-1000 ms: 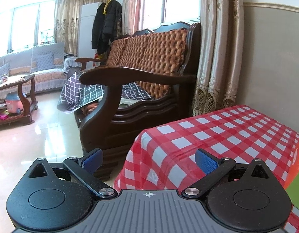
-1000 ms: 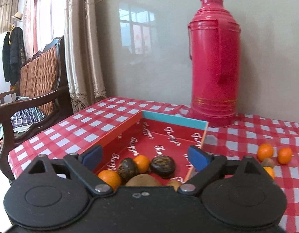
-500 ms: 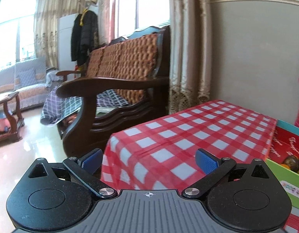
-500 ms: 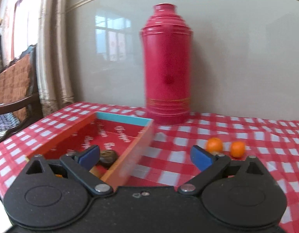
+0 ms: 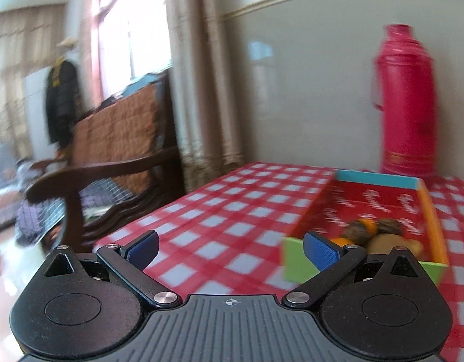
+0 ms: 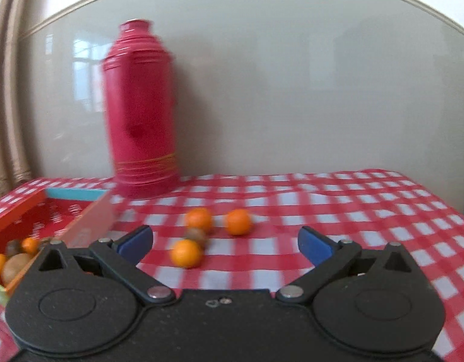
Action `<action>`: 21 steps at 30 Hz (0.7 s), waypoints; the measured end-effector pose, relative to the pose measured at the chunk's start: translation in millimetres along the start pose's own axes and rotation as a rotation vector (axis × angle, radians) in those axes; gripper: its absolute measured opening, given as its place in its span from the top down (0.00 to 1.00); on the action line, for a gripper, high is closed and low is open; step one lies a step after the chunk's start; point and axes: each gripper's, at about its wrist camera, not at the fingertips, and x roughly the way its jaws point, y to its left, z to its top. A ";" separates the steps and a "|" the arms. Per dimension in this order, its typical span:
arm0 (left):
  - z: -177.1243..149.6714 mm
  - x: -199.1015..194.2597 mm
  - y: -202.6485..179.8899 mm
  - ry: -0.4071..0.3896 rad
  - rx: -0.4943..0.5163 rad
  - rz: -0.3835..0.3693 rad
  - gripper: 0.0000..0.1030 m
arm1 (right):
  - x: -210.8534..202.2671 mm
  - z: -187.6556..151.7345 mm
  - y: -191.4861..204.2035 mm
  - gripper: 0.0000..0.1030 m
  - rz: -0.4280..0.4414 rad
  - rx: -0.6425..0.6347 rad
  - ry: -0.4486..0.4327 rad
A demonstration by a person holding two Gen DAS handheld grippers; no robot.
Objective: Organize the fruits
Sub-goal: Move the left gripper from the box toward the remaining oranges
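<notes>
**Loose fruit ahead of the spreading right gripper**

4 pieces of fruit lie loose on the checked tablecloth [image 6: 337, 199], in a tight cluster to the right of the box [image 6: 23, 214] and in front of the red flask [image 6: 140, 108]. The near orange [image 6: 185, 252] sits closest to the camera; a small brown fruit [image 6: 196, 236] is just behind it, apparently touching; 2 more, the left far orange [image 6: 198, 219] and the right far orange [image 6: 238, 221], lie beyond. Blur hides the exact contacts.

The right gripper [image 6: 224, 241] has its jaws opening, with nothing between them. The cluster lies ahead of the fingertips and slightly left of the centre line, nearer the left finger [image 6: 135, 241] than the right finger [image 6: 315, 246].

The left gripper [image 5: 230, 249] is also spread and empty, over the near edge of the cloth. The box stands ahead of it to the right, its green near wall [image 5: 292, 267] just behind the right finger, and already holds several oranges and brown fruits [image 5: 373, 236].

By judgement, the oranges are light, round and fairly firm, with a smooth peel that could slip or roll. A hold across the widest part, pads on opposite sides, looks safest, with modest pressure to avoid bruising. The near orange seems the easiest pick, though closing on it may nudge the brown fruit behind. The brown fruit is likely softer or rougher; its kind cannot be told.
</notes>
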 end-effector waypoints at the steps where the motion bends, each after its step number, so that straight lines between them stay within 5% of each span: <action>1: 1.4 -2.6 -8.1 -0.005 0.015 -0.023 0.02 | -1.6 -1.0 -8.1 0.05 -0.033 0.007 -0.003; 11: 23.6 -40.5 -99.9 -0.060 0.164 -0.339 0.02 | -10.0 -9.9 -70.1 0.05 -0.290 0.091 -0.003; 21: 30.9 -37.2 -200.2 0.030 0.270 -0.530 0.02 | -20.5 -17.0 -97.6 0.06 -0.323 0.095 -0.004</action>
